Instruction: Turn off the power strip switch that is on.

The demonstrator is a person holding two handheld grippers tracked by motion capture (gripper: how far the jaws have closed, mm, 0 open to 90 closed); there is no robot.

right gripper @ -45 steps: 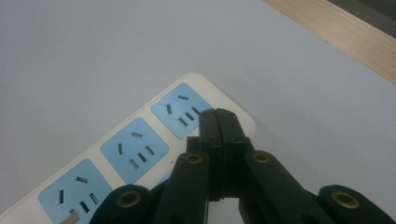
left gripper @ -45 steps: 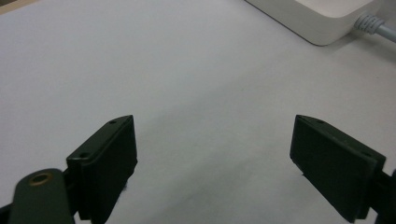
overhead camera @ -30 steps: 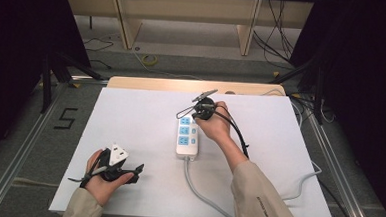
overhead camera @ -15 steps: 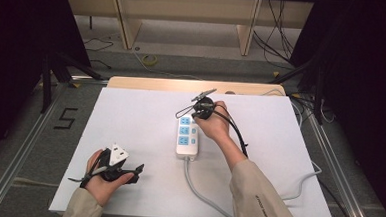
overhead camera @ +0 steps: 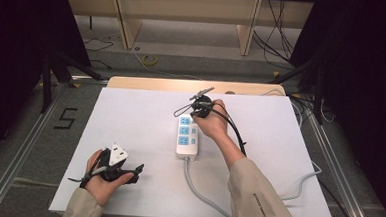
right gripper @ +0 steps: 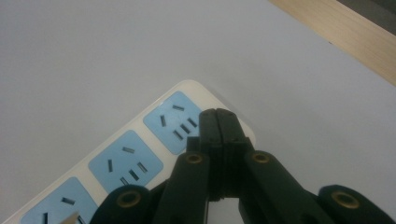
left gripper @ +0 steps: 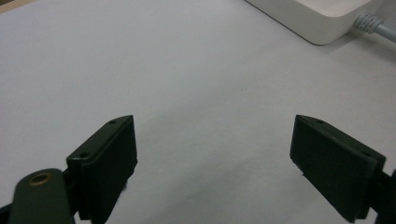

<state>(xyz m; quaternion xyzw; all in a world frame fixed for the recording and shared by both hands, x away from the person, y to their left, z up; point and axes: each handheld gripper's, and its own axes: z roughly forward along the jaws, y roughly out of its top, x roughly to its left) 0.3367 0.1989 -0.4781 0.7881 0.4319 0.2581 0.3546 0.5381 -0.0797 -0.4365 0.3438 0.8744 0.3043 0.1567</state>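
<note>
A white power strip [overhead camera: 187,135] with three blue sockets lies in the middle of the white table top [overhead camera: 130,120]. My right gripper [overhead camera: 194,113] is shut with nothing between its jaws. In the right gripper view its tips [right gripper: 217,114] are over the strip's [right gripper: 126,161] far end, beside the last socket; whether they touch it I cannot tell. My left gripper [overhead camera: 136,170] rests near the front left, pointing right, with a white block [overhead camera: 117,154] on top. Its jaws [left gripper: 215,135] stand wide open over bare table, the strip's near end [left gripper: 317,16] ahead of them.
The strip's grey cable [overhead camera: 197,189] runs toward the front edge and loops off to the right. A black cable [overhead camera: 235,133] trails along the right forearm. A wooden strip [overhead camera: 157,84] borders the table's far edge. Dark frames stand on both sides.
</note>
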